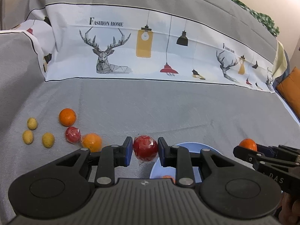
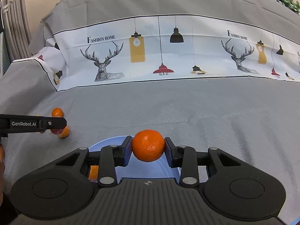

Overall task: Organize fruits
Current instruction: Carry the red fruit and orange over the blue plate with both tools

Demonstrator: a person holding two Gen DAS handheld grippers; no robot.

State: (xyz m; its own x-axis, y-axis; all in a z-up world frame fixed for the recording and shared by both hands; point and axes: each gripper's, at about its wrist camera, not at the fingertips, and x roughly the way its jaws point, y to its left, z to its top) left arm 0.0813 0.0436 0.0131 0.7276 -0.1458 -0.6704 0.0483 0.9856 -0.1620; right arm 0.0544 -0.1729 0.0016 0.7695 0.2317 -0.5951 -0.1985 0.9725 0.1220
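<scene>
My left gripper (image 1: 145, 150) is shut on a red wrapped fruit (image 1: 145, 148), held just left of a light blue plate (image 1: 195, 147). My right gripper (image 2: 148, 148) is shut on an orange (image 2: 148, 145), held above the same blue plate (image 2: 150, 168). An orange piece (image 2: 93, 172) lies in the plate, mostly hidden by the fingers. On the grey cloth to the left lie two oranges (image 1: 67, 116) (image 1: 91, 142), another red wrapped fruit (image 1: 72, 134) and three small yellow fruits (image 1: 32, 123). The right gripper shows at the right edge of the left wrist view, holding the orange (image 1: 247, 144).
A grey cloth (image 2: 206, 112) covers the surface, with a white printed band (image 2: 150, 56) across the back. An orange cushion (image 1: 291, 91) sits at the far right. The left gripper's arm (image 2: 33, 123) crosses the left side of the right wrist view.
</scene>
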